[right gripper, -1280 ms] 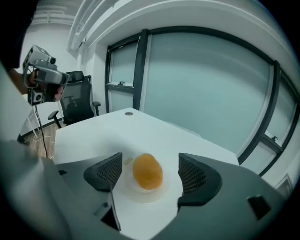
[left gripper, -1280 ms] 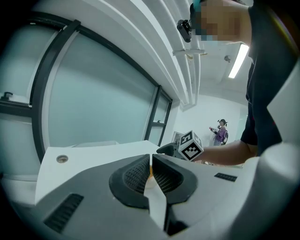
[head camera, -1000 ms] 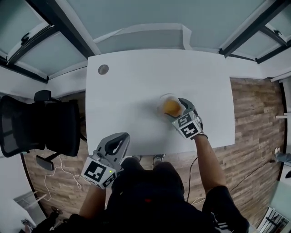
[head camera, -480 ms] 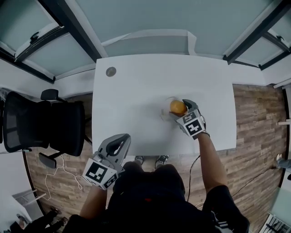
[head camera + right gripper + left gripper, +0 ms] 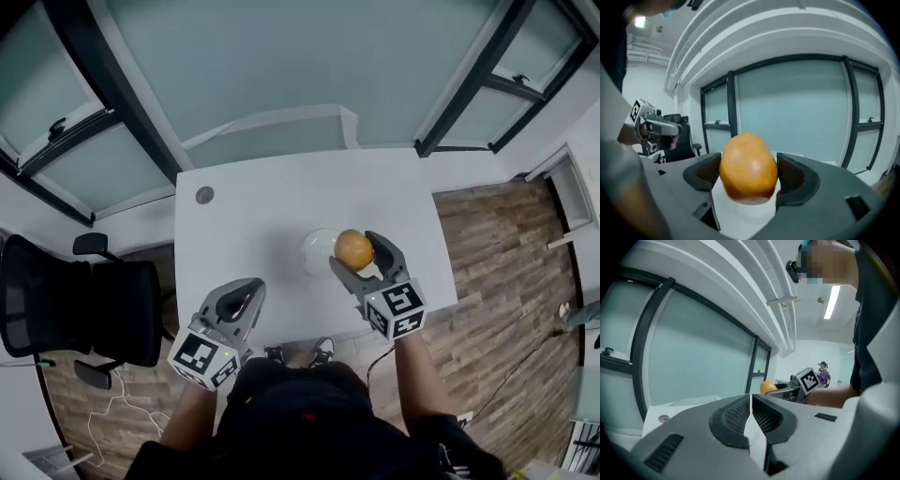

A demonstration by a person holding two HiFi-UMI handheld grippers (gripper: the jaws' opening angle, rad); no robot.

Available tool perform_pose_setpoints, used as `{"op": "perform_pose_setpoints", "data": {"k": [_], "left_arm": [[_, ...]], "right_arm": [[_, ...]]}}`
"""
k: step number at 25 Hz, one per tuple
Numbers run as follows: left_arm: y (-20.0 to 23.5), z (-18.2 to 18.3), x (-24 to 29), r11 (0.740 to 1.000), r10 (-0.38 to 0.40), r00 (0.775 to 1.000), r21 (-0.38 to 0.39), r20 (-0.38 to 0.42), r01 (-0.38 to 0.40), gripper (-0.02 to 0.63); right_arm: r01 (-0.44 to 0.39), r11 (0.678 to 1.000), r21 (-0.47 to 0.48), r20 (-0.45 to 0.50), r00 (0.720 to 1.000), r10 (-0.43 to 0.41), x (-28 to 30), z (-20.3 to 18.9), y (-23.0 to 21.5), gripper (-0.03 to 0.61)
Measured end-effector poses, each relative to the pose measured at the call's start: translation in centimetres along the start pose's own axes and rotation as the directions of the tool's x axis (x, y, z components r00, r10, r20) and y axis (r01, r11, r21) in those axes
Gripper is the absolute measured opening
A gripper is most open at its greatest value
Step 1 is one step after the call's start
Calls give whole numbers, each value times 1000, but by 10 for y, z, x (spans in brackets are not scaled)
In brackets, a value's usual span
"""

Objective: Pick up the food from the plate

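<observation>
Head view drops steeply from high above the table (image 5: 253,206), both gripper views skim low across that same tabletop toward the glass wall (image 5: 281,66) behind it.

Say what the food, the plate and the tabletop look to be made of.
Food: golden-brown, smooth, faintly glossy skin; likely a bread roll or a plastic replica, cannot tell.
Plate: pale and round, plastic or ceramic; too small to tell.
Tabletop: white, matte, even surface; probably laminate.
</observation>
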State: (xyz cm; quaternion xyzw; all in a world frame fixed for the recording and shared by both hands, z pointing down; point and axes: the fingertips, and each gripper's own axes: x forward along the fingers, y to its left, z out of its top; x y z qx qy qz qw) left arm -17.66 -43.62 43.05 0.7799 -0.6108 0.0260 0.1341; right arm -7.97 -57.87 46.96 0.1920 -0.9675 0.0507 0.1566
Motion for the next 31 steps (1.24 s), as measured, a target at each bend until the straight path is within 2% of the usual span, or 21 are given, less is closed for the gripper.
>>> {"op": "perform_pose_setpoints", "data": {"k": [3,6,13,20,31], "left_arm": [[-11,20,7,999,-44,998,29,36,43,34],[-25,39,17,993,-100,993,68,66,96,34],[-52,64,30,975,-195,976,129,94,182,34],[-61,62,34,965,-229,972,147,55,219,34],[-59,64,28,964,-223,973,159,62,211,34]], "right_arm": [[72,997,2,94,993,-72,-40,37,1,379],[157,988,12,166,974,-157,-78,61,-6,379],[283,959,21,255,926,-279,-139,86,-15,379],[309,951,26,268,914,-305,-155,85,-10,379],[301,954,3,258,921,-292,-149,84,-2,379]]}}
